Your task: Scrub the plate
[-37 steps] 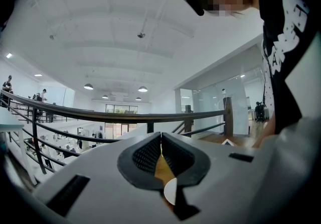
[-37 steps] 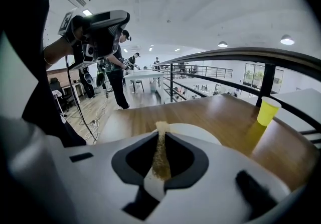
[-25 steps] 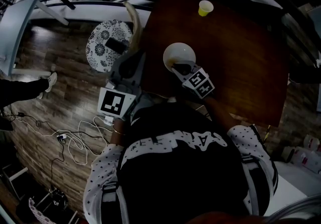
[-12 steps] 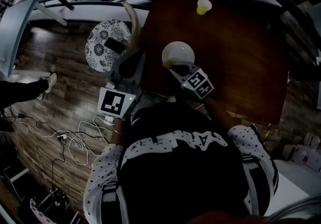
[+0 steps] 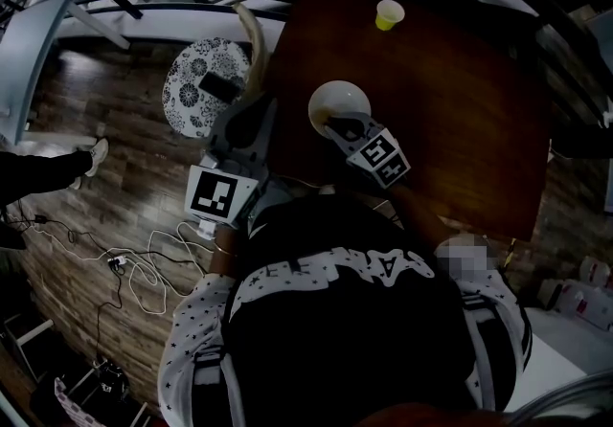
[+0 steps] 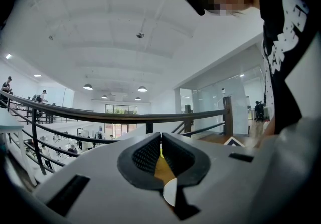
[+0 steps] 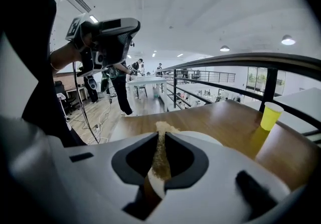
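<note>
Site: dark wooden table (image 5: 460,109) beside a railing (image 7: 241,60), plank floor to its left; seen from above over the person's shoulders.
Plate: white plate (image 5: 340,98) lay on the table near its left edge, just in front of the person. In the right gripper view its pale surface (image 7: 199,136) showed directly behind the jaws.
Right gripper: right gripper (image 5: 337,128) reached over the near part of the plate, marker cube toward the person. Jaws were clamped on a coarse brown scrub pad (image 7: 160,155), held edge-on; the pad's frayed tip stood just past the fingertips (image 7: 178,142), above the plate. Contact between pad and plate could not be made out.
Left gripper: left gripper (image 5: 244,123) was held off the table's left edge, over the floor and well apart from the plate, pointing up and away. Its own view showed the jaws pressed together on a thin yellow-brown strip (image 6: 161,168), seen edge-on; what the strip was could not be told.
Cup: yellow cup (image 5: 390,13) stood upright at the table's far edge, well apart from the plate; seen to the right in the right gripper view (image 7: 271,116).
Floor: round patterned stool (image 5: 196,80) with a dark flat thing on top; loose white cables (image 5: 144,262) nearer the person.
</note>
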Motion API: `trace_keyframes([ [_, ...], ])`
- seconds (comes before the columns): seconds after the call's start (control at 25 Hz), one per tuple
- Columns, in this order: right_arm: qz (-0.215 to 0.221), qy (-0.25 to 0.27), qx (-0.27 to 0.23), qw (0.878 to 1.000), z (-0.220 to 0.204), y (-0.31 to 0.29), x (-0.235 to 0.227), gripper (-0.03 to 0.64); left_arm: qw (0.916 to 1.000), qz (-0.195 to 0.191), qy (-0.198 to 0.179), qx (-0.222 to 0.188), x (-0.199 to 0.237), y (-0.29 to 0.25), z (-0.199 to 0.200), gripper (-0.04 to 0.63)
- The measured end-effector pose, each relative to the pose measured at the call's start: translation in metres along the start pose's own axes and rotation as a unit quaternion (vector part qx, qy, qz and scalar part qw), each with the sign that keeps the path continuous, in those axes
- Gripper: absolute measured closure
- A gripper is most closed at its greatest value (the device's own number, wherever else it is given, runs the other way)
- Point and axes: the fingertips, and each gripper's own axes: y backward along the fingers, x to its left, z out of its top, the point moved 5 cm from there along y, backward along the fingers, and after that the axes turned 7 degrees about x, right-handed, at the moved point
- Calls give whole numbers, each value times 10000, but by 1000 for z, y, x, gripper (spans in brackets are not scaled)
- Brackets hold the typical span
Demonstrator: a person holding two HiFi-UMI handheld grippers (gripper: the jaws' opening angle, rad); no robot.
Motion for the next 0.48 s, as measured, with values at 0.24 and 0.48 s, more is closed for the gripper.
trace_keyframes([
  [0.24, -277, -52, -182, 9994, 7, 10, -25, 568, 10000, 57, -29, -17, -1, 0, 3, 580],
  [0.48, -479, -115, -176, 9986, 4, 14, -47, 568, 9998, 201, -47, -15, 2, 5, 1, 580],
])
